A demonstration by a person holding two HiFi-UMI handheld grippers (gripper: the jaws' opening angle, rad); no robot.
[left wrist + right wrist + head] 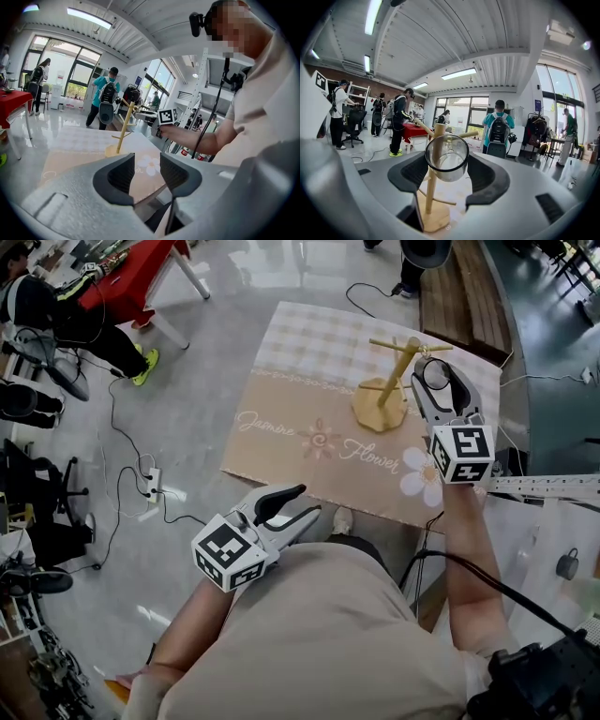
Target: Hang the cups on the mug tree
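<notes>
Mug tree (pixel 430 192) partly behind clear cup (pixel 446 159)

A big open hall, something like a lab or shared workroom, is being shown. It is being lit by long strip lights (pixel 461 73) under a ribbed metal roof and by tall windows (pixel 70 75). The polished grey floor (pixel 206 399) is being crossed by loose cables (pixel 114 418) running to a power strip (pixel 153 486). A red table (pixel 131 282) and an office chair (pixel 355 123) are being kept at the sides, and backpacks (pixel 499 130) are being worn by several standing people.
</notes>
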